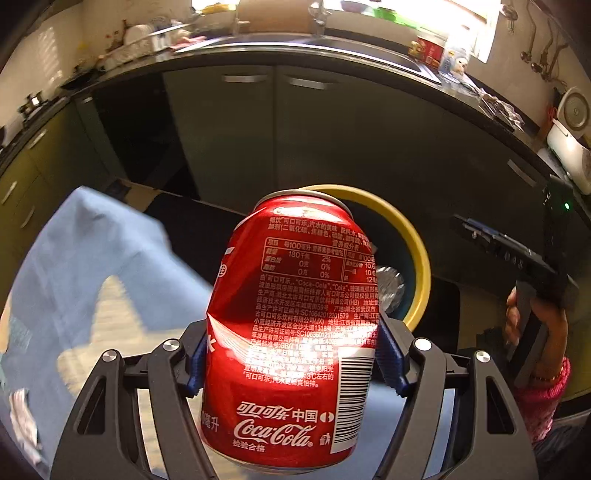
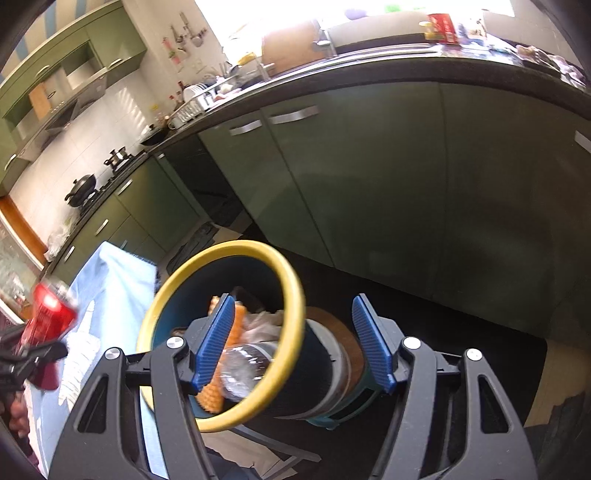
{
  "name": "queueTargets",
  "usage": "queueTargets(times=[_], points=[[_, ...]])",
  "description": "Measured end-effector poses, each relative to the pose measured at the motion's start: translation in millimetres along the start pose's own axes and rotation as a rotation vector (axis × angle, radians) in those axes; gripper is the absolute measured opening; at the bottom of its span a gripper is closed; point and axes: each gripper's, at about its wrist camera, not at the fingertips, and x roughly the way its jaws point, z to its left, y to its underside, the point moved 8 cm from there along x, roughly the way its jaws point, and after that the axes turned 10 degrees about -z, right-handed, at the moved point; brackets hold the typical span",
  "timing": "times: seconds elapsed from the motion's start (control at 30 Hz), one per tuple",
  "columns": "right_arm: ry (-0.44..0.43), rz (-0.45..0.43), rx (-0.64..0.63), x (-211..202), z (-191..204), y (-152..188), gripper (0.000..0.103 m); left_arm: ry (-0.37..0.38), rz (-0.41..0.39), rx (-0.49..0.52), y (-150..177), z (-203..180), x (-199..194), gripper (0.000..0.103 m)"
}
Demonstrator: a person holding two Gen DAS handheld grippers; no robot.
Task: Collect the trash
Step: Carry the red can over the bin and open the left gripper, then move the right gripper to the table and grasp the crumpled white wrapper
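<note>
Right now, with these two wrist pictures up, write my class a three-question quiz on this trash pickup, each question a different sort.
1. True or false: the left gripper is clamped on a red can.
2. What colour is the bin's rim?
   A green
   B yellow
   C white
3. Fill in: the right gripper has its fingers on either side of the ____.

Key:
1 true
2 B
3 bin

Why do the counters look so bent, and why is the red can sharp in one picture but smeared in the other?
Left wrist view: fisheye bends the counter; the red can is crisp with glare. Right wrist view: it is motion-blurred; the window is overexposed.
</note>
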Motion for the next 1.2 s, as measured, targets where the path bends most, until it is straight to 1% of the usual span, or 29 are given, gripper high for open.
queueTargets(times=[0.1,0.17,0.2,0.27,0.33,0.4,0.47,0.6,0.73,0.87,0.97,1.03,1.1,1.17,1.2], points=[[0.006,0.018,0.010,3,-9,3,0.064,0.026,0.038,0.005,-14,-13,39,0.071],[0.008,0.028,0.015,5,-14,6,0.066,0.036,0.070,-0.012,-17,-18,63,0.072],[0.008,0.031,0.017,6,-15,6,0.066,0.046,0.081,-0.020,-19,-19,71,0.072],[0.007,0.035,0.021,8,-17,7,0.066,0.055,0.095,-0.039,-21,-20,82,0.083],[0.003,0.036,0.020,8,-17,6,0.066,0.044,0.072,-0.059,-25,-17,81,0.083],[-0.001,0.034,0.015,8,-15,5,0.066,0.056,0.043,-0.079,-25,-12,69,0.083],[-0.005,0.034,0.009,8,-12,6,0.066,0.051,0.012,-0.096,-25,-5,54,0.084],[-0.010,0.040,-0.013,7,-3,7,0.067,0.037,-0.056,-0.157,-9,21,8,0.087],[-0.012,0.043,-0.052,2,11,9,0.067,-0.017,-0.109,-0.211,22,53,-37,0.087],[-0.018,0.046,-0.112,-5,36,11,0.068,-0.106,-0.152,-0.275,67,99,-91,0.088],[-0.052,0.050,-0.180,-9,71,14,0.068,-0.182,-0.171,-0.318,100,134,-123,0.089],[-0.101,0.062,-0.225,-10,101,19,0.068,-0.244,-0.186,-0.357,128,163,-150,0.091],[-0.156,0.084,-0.276,-11,133,26,0.068,-0.294,-0.197,-0.396,152,192,-170,0.091],[-0.227,0.114,-0.344,-12,176,38,0.068,-0.336,-0.198,-0.430,180,221,-187,0.091],[-0.279,0.140,-0.383,-12,202,46,0.068,-0.358,-0.198,-0.449,196,235,-196,0.091]])
